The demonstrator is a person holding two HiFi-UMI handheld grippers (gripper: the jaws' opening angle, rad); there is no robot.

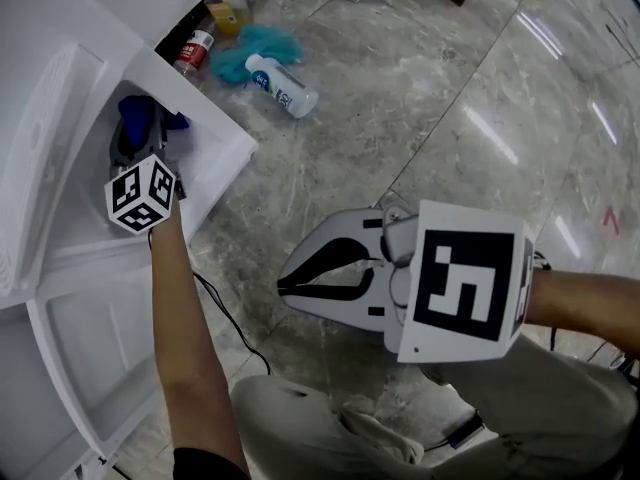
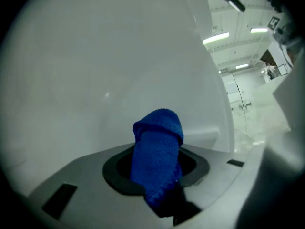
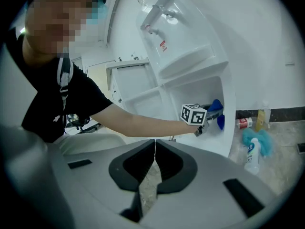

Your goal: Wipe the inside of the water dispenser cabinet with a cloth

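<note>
Left gripper [image 2: 155, 171] fingers clamped on folded blue cloth [image 2: 159, 137], inside cabinet [image 1: 222, 158], facing white wall | right gripper [image 3: 154, 157] fingers closed, empty, over floor | wiping apparently underway; share of interior left unclear.
</note>
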